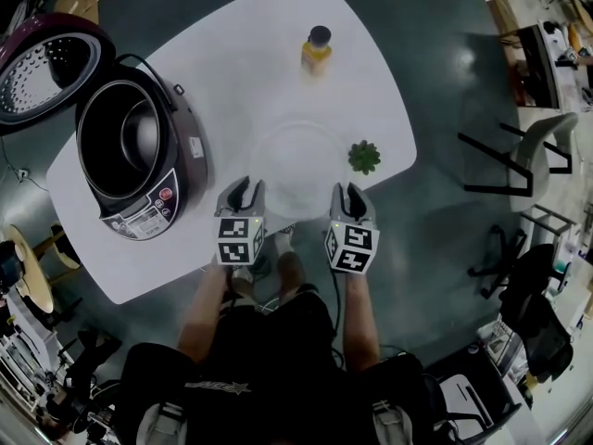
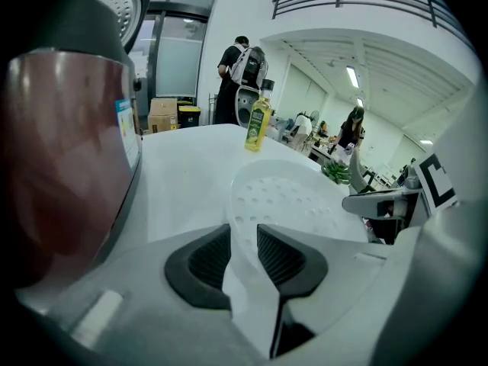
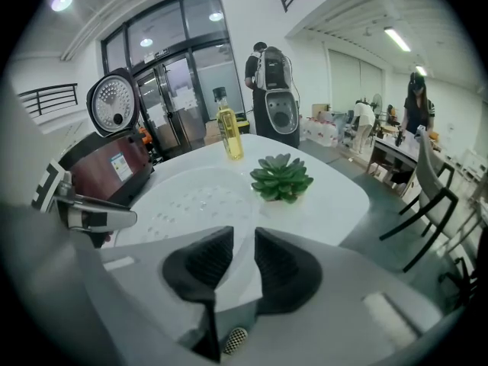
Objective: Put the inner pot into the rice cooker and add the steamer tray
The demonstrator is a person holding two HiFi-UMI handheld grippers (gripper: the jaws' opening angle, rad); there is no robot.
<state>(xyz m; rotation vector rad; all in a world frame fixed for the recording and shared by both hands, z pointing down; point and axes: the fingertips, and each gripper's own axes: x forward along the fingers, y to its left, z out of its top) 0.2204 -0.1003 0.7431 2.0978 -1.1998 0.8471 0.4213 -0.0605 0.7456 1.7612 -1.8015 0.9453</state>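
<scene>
The white tray (image 1: 296,160) lies flat on the bench (image 1: 241,54), and both claws are at it. The left claw (image 2: 244,239) is at the tray's near-left rim. In the left gripper view its ribbed pads (image 2: 210,258) stand close together with the thin rim between them, closed on it. The right claw (image 3: 242,239) is at the tray's near-right rim. Its jaws are just as narrow, with the white rim running in between, and it grips the rim too. Both claws point slanting down at the tray, and their marker cubes face up toward the person.

Left of the tray stands the cooker (image 1: 185,146), near it but apart from it. The pot (image 1: 125,142) sits inside the cooker — dark, with its mouth open to the camera. The lid (image 1: 42,68) is swung open on the side of the cooker away from the tray.

Beyond the tray a bottle (image 1: 316,49) of yellow liquid with a dark cap stands upright, apart from the rim. A small green plant (image 1: 364,157) sits just beside the tray's right rim, ahead of the right claw.

Far beyond the tray, people (image 3: 267,75) stand in the room. Dark chairs (image 1: 519,156) stand on the floor well to the tray's right.
</scene>
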